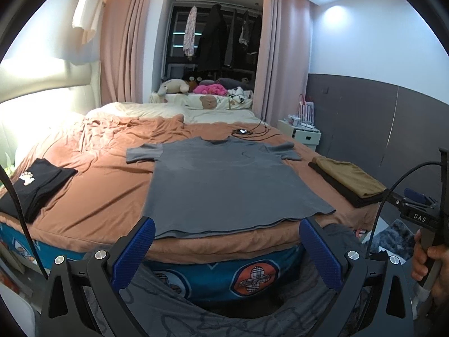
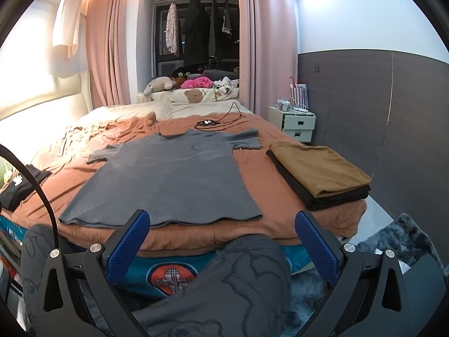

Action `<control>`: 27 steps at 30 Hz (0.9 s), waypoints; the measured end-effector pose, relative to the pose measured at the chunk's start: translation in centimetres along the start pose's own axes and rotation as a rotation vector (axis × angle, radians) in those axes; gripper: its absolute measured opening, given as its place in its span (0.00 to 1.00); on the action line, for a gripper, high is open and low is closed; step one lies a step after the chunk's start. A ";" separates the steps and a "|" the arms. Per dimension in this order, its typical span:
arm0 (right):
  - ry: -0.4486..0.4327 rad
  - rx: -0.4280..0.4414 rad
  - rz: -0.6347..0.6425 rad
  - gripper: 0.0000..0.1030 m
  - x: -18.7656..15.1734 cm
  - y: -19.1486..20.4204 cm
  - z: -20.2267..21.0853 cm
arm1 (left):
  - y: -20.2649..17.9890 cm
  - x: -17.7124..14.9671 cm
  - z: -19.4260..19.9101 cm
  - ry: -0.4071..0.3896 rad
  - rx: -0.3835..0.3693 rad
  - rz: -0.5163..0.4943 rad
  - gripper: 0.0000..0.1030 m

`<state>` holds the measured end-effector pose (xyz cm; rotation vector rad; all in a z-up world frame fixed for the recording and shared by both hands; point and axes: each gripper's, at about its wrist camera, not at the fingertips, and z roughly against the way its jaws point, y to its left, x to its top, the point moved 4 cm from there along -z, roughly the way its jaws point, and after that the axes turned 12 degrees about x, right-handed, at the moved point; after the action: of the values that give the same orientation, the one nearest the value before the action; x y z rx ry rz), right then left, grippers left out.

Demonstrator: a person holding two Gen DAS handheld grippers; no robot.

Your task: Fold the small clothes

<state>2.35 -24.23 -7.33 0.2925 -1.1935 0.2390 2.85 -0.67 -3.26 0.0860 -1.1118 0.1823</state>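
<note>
L gripper (image 1: 227,234): fingers spread wide, holding nothing; hangs off the foot of the bed, just short of the shirt hem, not touching cloth; R gripper (image 2: 221,229): same state, fingers apart, empty, also short of the hem; a hand (image 1: 426,255) grips its handle at the far right of the left view.

Grey T-shirt (image 1: 224,179): task item; lies flat on the orange bedspread (image 1: 92,191), hem toward the grippers, collar away, both sleeves out; hem runs close to the mattress edge; two layers show at the hem.

Risks, by judgement:
- pinch takes only the top layer of the hem; cause: layers lie tight together; result: shirt opens instead of folding;
- pinch also catches the bedspread; cause: the soft cover sits right under the thin cloth; result: cover lifts w/ the shirt and wrinkles it;
- uneven lift, L vs R; cause: the two grippers starting at different heights or points; result: crooked crease, sleeves out of line;
- hem slides off the bed edge; cause: little margin at the foot;
- fold carried too far up; cause: phone & cables (image 1: 247,132) lie just beyond the collar; result: snag or drag.

Surroundings: folded stack, tan on black (image 2: 320,171), on the right of the bed, near the shirt's side but apart; a wide sweep could knock it; black folded garment w/ paw print (image 1: 36,185) at left, well apart; low risk.
</note>
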 end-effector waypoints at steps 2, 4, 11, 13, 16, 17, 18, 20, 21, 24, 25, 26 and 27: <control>0.010 0.000 0.003 1.00 0.1 0.1 -0.5 | 0.3 0.1 -0.4 0.006 0.005 0.001 1.00; 0.029 -0.004 0.004 1.00 0.2 0.4 -1.3 | 0.8 0.3 -0.6 0.009 0.008 0.008 1.00; 0.024 0.028 0.017 1.00 3.0 2.0 -2.4 | 2.1 1.3 -1.0 0.000 0.022 0.031 1.00; 0.006 0.038 0.024 1.00 3.6 2.5 -2.5 | 2.5 1.6 -1.0 -0.005 0.032 0.025 1.00; -0.001 0.052 0.049 1.00 4.1 3.3 -3.1 | 3.4 2.3 -1.5 -0.002 0.043 0.026 1.00; -0.001 0.051 0.053 1.00 4.0 3.3 -3.3 | 3.9 2.7 -1.8 -0.001 0.051 0.029 1.00; 0.001 0.051 0.053 1.00 4.0 3.3 -3.6 | 4.2 3.0 -2.0 0.000 0.056 0.031 1.00; 0.008 0.070 0.042 1.00 4.0 3.3 -4.3 | 5.0 3.6 -2.5 0.001 0.062 0.033 1.00; 0.007 0.082 0.044 1.00 4.2 3.4 -4.6 | 5.2 3.9 -2.8 0.001 0.068 0.035 1.00; 0.012 0.083 0.066 1.00 4.9 3.4 -6.0 | 6.7 4.8 -4.3 0.014 0.089 0.059 1.00; 0.021 0.092 0.067 1.00 5.1 3.4 -6.8 | 7.1 5.0 -4.8 0.020 0.092 0.067 1.00; 0.028 0.100 0.064 1.00 5.3 3.5 -7.4 | 7.6 5.2 -5.6 0.029 0.101 0.072 1.00; 0.034 0.108 0.060 1.00 5.5 3.7 -7.8 | 7.9 5.5 -6.1 0.031 0.107 0.071 1.00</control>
<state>9.83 -17.91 -4.50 0.3460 -1.1590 0.3603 9.09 8.61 -1.23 0.1387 -1.0742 0.3057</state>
